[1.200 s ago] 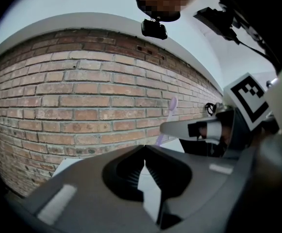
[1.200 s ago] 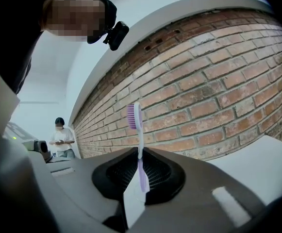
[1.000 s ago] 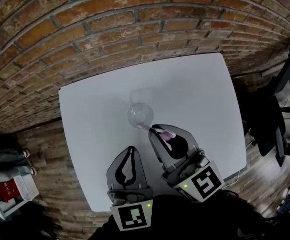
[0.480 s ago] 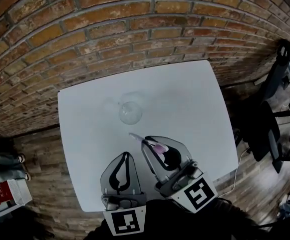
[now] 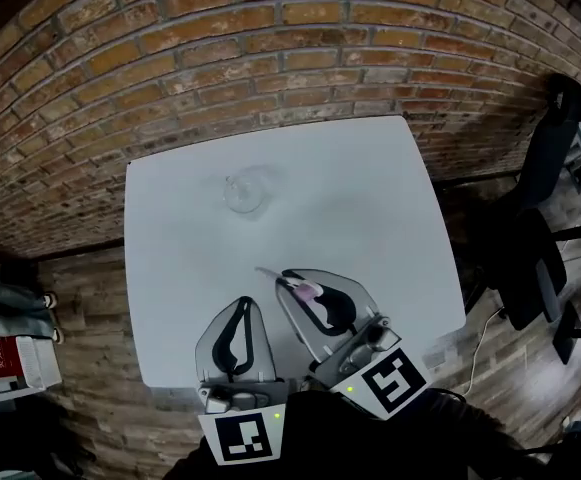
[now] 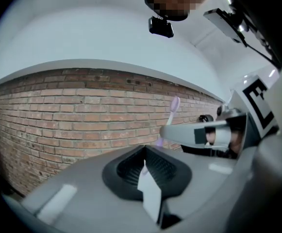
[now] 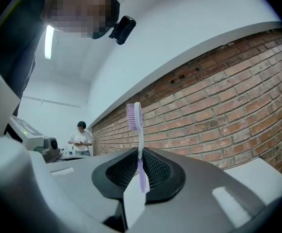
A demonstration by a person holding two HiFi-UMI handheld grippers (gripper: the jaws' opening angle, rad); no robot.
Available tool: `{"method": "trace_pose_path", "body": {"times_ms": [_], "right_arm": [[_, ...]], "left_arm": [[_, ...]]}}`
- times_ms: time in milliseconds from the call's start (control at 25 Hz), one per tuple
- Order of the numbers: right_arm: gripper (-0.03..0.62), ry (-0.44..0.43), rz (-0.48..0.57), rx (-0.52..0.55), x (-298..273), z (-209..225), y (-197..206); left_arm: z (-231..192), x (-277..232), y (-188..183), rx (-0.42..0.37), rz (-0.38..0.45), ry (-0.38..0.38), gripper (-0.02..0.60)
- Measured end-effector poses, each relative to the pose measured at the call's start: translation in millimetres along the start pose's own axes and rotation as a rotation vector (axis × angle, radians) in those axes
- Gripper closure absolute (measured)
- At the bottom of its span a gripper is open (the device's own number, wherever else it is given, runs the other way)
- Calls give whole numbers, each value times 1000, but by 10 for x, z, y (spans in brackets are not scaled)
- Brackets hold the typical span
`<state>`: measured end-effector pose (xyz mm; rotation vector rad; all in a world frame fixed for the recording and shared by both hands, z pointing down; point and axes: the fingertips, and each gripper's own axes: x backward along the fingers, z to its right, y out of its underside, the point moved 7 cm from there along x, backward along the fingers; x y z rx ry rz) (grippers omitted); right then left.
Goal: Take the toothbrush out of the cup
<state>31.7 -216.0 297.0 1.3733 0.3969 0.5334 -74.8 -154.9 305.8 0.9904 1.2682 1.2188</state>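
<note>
Jaws clamping the toothbrush [image 7: 140, 140], right gripper [image 5: 292, 280] is farther from the cup [image 5: 243, 193]; left gripper [image 5: 240, 304] jaws together.

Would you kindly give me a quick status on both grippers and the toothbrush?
Right gripper shut on toothbrush, bristles up. Left gripper shut, empty. Toothbrush out of cup, which stands apart on table. Nothing in the way.

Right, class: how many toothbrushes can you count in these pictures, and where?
1. The purple-and-white toothbrush stands upright, bristles up, clamped in the right tool, apart from the clear cup on the white table. The cup looks empty, but it shows small.
</note>
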Motion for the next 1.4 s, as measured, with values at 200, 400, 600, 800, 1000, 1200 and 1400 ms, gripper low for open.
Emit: {"method": "trace_pose_path", "body": {"times_ms": [200,400,600,800,1000,1200,1400], "right_arm": [[560,-18,21,1,237,-97,-81],[562,-34,45,45,359,-189,-155],[562,-39,62,50,413,-247,-196],[562,-44,80,48,398,-271,-234],[562,-45,86,49,349,-285,-266],[562,-45,85,48,298,-284,-279],[562,-44,95,48,267,-269,-254]], "left_arm": [[152,248,-111,-29,49,-31,574],[203,362,-171,-19,74,-49,574],[247,424,-207,-24,82,-41,574],[212,426,-261,-40,98,-41,574],[177,408,-290,-61,96,-28,574],[132,382,-302,-62,94,-27,574],[115,354,-273,-58,98,-28,574]]}}
